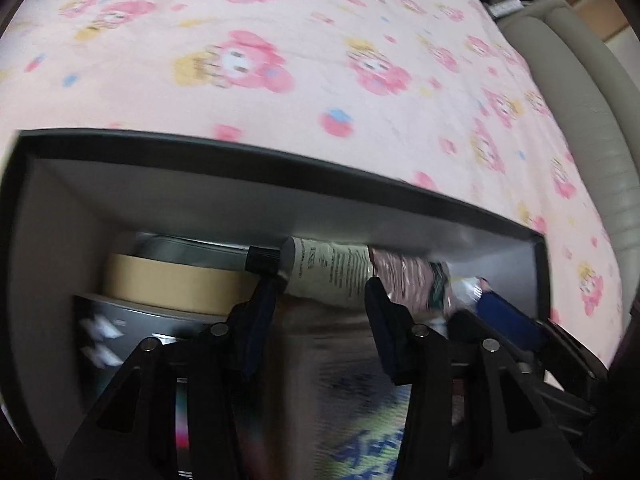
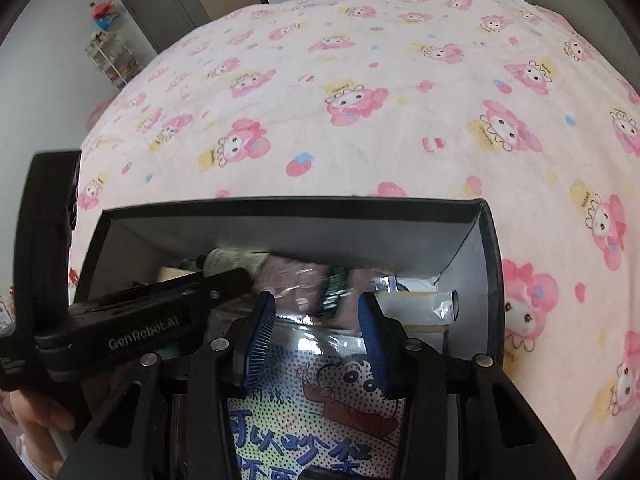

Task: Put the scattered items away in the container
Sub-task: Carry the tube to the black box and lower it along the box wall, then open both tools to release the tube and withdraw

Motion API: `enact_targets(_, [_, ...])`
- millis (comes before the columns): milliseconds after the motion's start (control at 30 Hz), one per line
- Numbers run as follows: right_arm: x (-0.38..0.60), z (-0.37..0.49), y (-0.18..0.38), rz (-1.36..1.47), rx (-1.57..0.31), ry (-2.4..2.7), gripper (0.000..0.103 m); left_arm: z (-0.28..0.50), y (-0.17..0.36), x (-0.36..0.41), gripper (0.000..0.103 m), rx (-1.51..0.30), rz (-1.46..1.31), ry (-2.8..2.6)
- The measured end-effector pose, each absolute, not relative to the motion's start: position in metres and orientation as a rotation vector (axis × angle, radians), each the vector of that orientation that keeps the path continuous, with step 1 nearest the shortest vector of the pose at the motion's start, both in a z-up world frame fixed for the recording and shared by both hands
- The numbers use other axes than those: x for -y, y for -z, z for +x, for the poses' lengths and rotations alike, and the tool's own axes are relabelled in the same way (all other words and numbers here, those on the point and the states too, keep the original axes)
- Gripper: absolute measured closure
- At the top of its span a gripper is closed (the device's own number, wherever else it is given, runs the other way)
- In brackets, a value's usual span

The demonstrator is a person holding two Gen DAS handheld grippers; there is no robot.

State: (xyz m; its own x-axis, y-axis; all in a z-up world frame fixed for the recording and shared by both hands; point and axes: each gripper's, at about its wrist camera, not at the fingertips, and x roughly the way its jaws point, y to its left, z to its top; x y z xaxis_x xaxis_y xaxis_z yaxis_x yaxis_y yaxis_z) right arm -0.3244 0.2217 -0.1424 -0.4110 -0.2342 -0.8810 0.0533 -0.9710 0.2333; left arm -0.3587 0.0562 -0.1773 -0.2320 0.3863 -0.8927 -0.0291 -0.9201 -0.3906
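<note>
A black box with grey inner walls (image 1: 280, 160) (image 2: 280, 224) stands on a pink cartoon-print blanket (image 1: 280, 40) (image 2: 360, 100). Inside lie a roll of tan tape (image 1: 176, 284), a white tube with a black cap (image 1: 328, 272), a pinkish packet (image 1: 404, 280) (image 2: 296, 280), a flat cartoon-print pouch (image 2: 320, 412) and a cardboard piece (image 2: 416, 304). My left gripper (image 1: 320, 312) hangs open over the box's contents, holding nothing. My right gripper (image 2: 316, 340) is open above the cartoon pouch, empty. The left gripper's body (image 2: 132, 320) crosses the right wrist view.
The blanket covers a bed. A beige padded headboard (image 1: 592, 120) runs along the right. A grey door (image 2: 152, 0), white cabinets and a small shelf rack (image 2: 116, 60) stand beyond the bed. The right gripper's blue finger (image 1: 504, 316) shows at the box's right.
</note>
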Motion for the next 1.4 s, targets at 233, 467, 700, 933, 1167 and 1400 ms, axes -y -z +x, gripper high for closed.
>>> enact_targets(233, [-0.236, -0.314, 0.125, 1.576, 0.316, 2.547, 0.068, -0.349, 0.16, -0.05, 0.062, 0.5, -1.662, -2.302])
enact_targets(467, [-0.237, -0.318, 0.131, 1.594, 0.269, 2.579, 0.068, -0.357, 0.165, -0.022, 0.051, 0.528, -1.8, -2.46])
enact_targets(700, [-0.231, -0.321, 0.136, 1.627, 0.146, 2.619, 0.068, -0.364, 0.18, -0.043, 0.052, 0.527, -1.806, -2.318])
enact_targets(933, [-0.242, -0.32, 0.133, 1.658, 0.208, 2.622, 0.067, -0.367, 0.177, -0.057, 0.066, 0.454, -1.777, -2.289])
enact_targets(1167, [-0.242, -0.32, 0.131, 1.66, 0.234, 2.614, 0.067, -0.36, 0.175, -0.036, 0.06, 0.608, -1.751, -2.302])
enact_targets(1400, [-0.231, -0.318, 0.135, 1.64, 0.047, 2.629, 0.067, -0.36, 0.17, -0.048, 0.057, 0.551, -1.767, -2.21])
